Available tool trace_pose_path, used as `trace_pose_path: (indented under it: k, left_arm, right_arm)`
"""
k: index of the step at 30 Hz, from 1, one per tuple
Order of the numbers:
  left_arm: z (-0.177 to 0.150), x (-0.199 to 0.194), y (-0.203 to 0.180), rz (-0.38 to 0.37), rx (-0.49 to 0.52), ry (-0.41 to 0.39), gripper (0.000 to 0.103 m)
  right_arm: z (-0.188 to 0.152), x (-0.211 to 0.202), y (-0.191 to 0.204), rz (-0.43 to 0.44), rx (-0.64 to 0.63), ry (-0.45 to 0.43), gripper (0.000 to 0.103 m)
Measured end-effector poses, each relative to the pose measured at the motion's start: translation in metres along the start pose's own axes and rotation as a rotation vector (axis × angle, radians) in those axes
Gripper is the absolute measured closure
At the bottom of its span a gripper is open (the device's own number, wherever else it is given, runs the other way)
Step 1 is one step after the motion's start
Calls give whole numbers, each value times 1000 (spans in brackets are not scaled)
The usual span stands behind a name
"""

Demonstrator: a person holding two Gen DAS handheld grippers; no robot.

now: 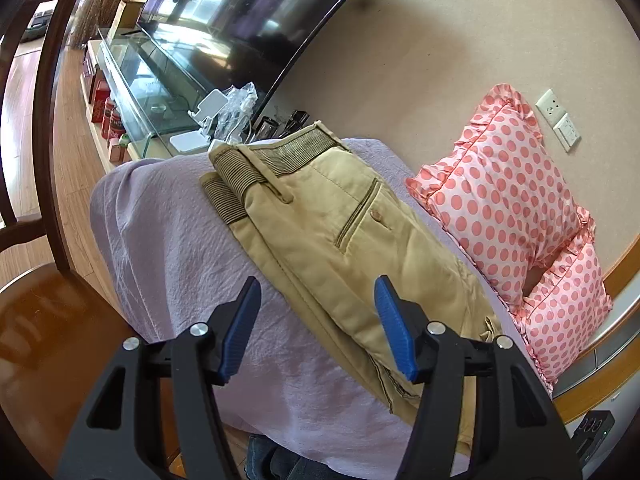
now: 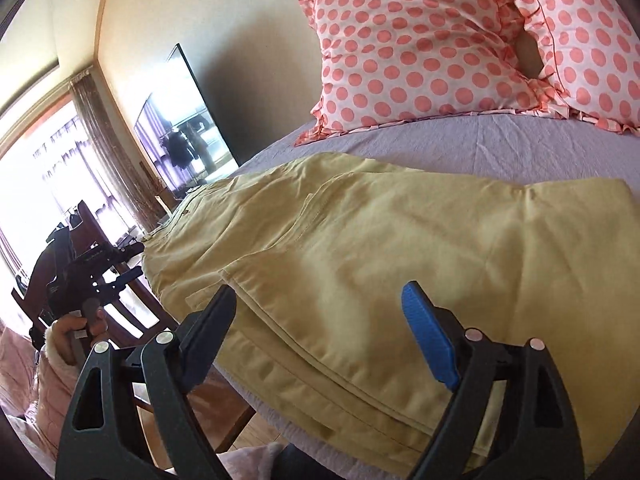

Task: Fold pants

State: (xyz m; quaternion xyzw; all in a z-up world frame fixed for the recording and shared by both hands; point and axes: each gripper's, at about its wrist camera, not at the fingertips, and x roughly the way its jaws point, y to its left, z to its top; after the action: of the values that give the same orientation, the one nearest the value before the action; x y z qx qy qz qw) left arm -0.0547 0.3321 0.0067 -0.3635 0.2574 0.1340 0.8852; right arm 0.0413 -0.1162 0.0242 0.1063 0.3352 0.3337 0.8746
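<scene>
Tan pants (image 1: pixel 324 236) lie folded on a lavender cloth (image 1: pixel 176 240), waistband at the far end, back pocket up. My left gripper (image 1: pixel 316 300) is open and empty, hovering above the pants' near part. In the right wrist view the pants (image 2: pixel 380 248) lie in folded layers across the lavender cloth (image 2: pixel 500 144). My right gripper (image 2: pixel 320 308) is open and empty, just above the folded edge near the front. The left gripper (image 2: pixel 120 268) also shows in the right wrist view at the far left, held in a hand.
Two pink polka-dot pillows (image 1: pixel 508 200) lean against the wall behind the pants, also seen in the right wrist view (image 2: pixel 420 48). A TV (image 1: pixel 248 8) and a glass stand (image 1: pixel 148 84) with clutter stand beyond the waistband. A wooden chair (image 1: pixel 36 320) is at the left.
</scene>
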Motion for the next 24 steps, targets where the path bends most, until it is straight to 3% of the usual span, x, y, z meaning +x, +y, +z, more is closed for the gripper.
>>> trace_pose_path:
  k: [4, 10, 13, 17, 19, 21, 22, 23, 24]
  left_arm:
    - [-1, 7, -5, 9, -2, 21, 44]
    - [3, 11, -39, -19, 84, 34, 40]
    - [11, 19, -34, -33, 19, 51, 40]
    - [31, 25, -14, 14, -66, -4, 40]
    - [41, 36, -3, -11, -134, 14, 40]
    - [48, 48, -2, 5, -147, 23, 52]
    - [50, 52, -5, 26, -130, 28, 83]
    - [50, 54, -8, 41, -119, 31, 92]
    - [51, 51, -12, 35, -113, 14, 93]
  right_arm:
    - [-2, 4, 1, 11, 8, 7, 16]
    - [-4, 8, -1, 14, 20, 5, 16]
    - [-6, 5, -2, 19, 25, -1, 16]
    - [-8, 1, -4, 25, 30, -11, 16]
    - [-8, -2, -6, 32, 36, -20, 16]
    - [-8, -5, -9, 36, 49, -38, 16]
    - [-8, -6, -11, 38, 57, -45, 16]
    - [-8, -9, -13, 41, 64, -54, 16]
    - [-8, -12, -15, 41, 70, -63, 16]
